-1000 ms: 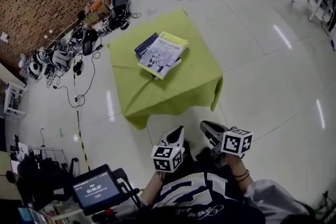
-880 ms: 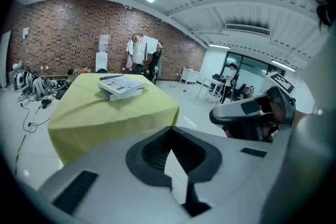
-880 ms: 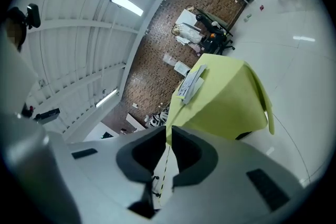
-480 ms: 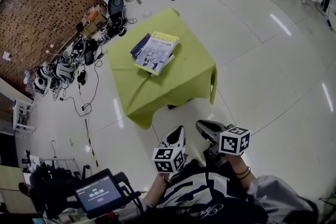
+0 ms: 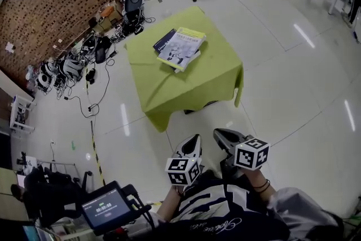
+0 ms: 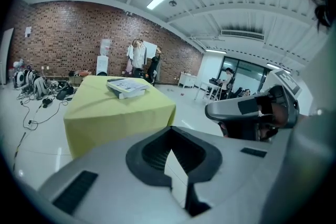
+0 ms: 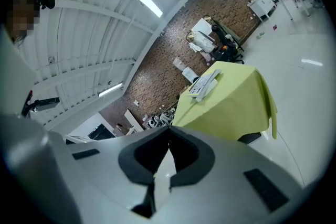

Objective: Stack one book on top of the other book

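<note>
Left tool (image 5: 193,141): jaws together, nothing between them. Right tool (image 5: 220,135): jaws closing to a sliver, likewise empty. We hold both close to the chest, well apart from the surface (image 5: 208,79), the green-clothed one out across the floor.

On it the pale top book (image 5: 183,48) lies flat on the dark blue book (image 5: 162,42), whose corner shows at the far left. The top book's long axis runs near-left to far-right in the head view, skewed against the one beneath.

We judge the stacking done. Any next move — squaring the pair — calls for stepping up to the surface first.
</note>
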### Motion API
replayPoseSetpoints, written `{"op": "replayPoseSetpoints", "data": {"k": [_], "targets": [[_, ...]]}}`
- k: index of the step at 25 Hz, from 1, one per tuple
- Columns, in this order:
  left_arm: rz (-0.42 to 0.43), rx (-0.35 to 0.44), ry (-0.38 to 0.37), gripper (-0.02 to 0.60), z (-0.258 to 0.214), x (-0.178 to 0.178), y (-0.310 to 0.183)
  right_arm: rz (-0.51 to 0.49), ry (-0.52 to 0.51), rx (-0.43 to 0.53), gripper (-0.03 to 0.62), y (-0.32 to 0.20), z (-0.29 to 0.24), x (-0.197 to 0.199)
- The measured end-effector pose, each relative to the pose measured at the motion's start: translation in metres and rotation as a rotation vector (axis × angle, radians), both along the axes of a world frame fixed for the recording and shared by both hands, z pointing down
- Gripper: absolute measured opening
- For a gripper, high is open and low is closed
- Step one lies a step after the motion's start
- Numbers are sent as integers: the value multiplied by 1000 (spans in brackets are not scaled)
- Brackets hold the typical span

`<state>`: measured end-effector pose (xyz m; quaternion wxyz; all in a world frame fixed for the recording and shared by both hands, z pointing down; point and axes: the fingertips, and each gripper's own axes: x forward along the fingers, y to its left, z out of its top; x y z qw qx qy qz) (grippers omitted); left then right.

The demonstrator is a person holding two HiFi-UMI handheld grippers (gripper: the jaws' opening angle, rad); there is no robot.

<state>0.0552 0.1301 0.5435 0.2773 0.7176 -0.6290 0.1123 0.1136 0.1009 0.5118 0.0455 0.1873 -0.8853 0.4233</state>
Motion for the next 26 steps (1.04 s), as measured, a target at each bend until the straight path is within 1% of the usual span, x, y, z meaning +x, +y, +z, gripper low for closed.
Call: {"op": "replayPoseSetpoints", "data": {"k": [3,7,9,16,21,26], "targets": [[3,6,5,3,2,-6,7,10,4,1,-12,7,1,-4],[6,19,18,3,-12,-30,50,16,24,13,-12,54,-13,-23],[6,30,19,3,-13,-38,57,20,27,21,-11,65,-14,-29],[25,44,14,3,-2,-46,68,41,33,30,-12,79,-1,-32],[28,46,13,3,-6,-41,61,46,39,29,-12,73,-4,-25],[31,53,11,3,-8,-52,75,49,49,31,-11,86,-3,-35]]}}
